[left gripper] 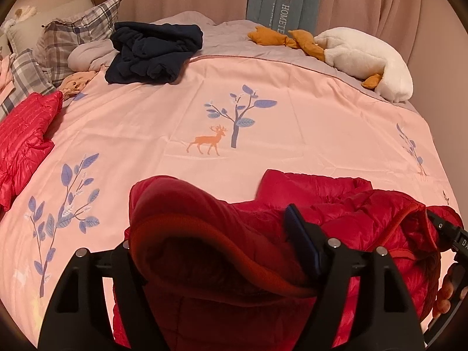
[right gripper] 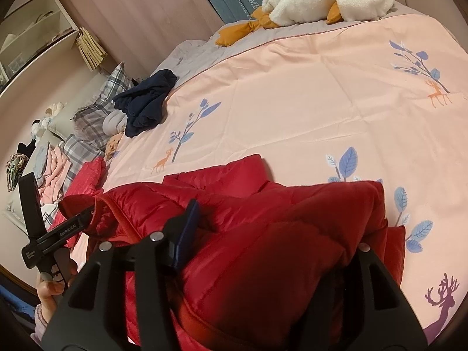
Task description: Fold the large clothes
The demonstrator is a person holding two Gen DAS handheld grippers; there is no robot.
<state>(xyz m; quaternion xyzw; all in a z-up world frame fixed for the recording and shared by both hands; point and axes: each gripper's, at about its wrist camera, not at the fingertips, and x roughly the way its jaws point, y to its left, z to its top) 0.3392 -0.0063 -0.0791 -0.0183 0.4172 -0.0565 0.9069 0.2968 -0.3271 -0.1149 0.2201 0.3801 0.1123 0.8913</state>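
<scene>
White lettering on the tall grey-blue panels (left gripper: 282, 0) behind the bed read "HANEL" and "HOMETE", cut off in the left wrist view, only "NEL" and "HOME" showing in the right wrist view, while the left gripper (right gripper: 63, 228) bore the brand "GenRobot.AI" in white.

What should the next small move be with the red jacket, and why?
Probably draw both grippers back off the red jacket. It lies bunched on the bedspread, and the left gripper and right gripper both stand open around its fabric, seemingly just released.
</scene>
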